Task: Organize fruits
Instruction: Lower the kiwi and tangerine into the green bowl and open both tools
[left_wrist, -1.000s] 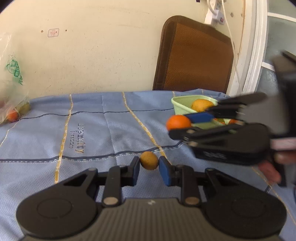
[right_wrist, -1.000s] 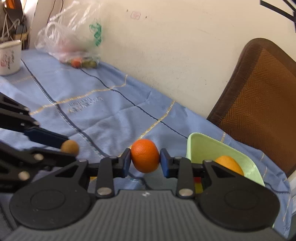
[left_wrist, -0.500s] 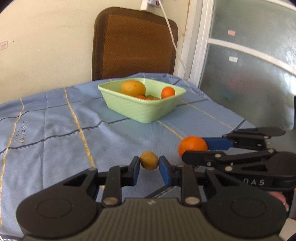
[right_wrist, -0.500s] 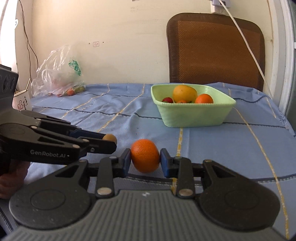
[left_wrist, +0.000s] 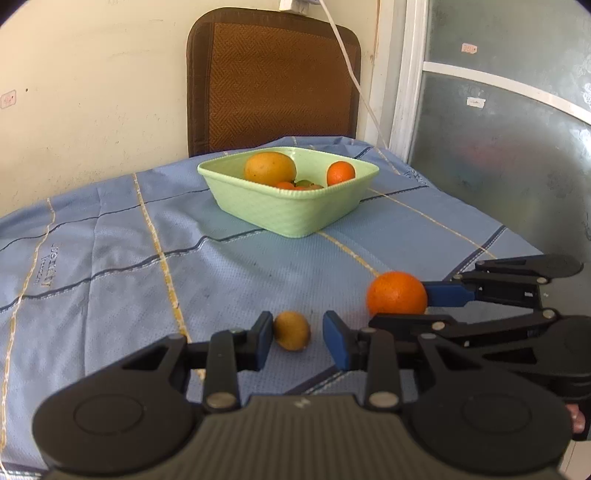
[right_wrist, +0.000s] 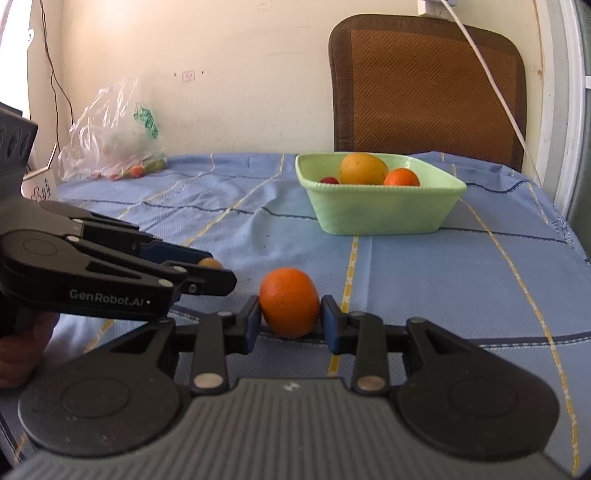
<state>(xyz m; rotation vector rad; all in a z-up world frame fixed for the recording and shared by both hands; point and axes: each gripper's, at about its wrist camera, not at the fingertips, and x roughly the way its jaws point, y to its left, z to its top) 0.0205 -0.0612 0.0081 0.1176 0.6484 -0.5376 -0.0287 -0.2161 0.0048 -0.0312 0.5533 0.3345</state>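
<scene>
Looks like a home dining corner: blue striped tablecloth (right_wrist: 424, 266), pale green ribbed fruit bowl (right_wrist: 376, 214), brown woven-back chair (right_wrist: 424, 85), crumpled clear plastic grocery bag (right_wrist: 110, 140).

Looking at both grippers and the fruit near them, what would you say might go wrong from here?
1. The left gripper has opened: the small yellow-brown fruit touches only its left pad, with a gap on the right. Being round, it might roll across the blue tablecloth.
2. The right gripper is closed on the round orange with narrow pads; it could slip on the way to the pale green bowl.
3. The two grippers sit close together and may collide.
</scene>
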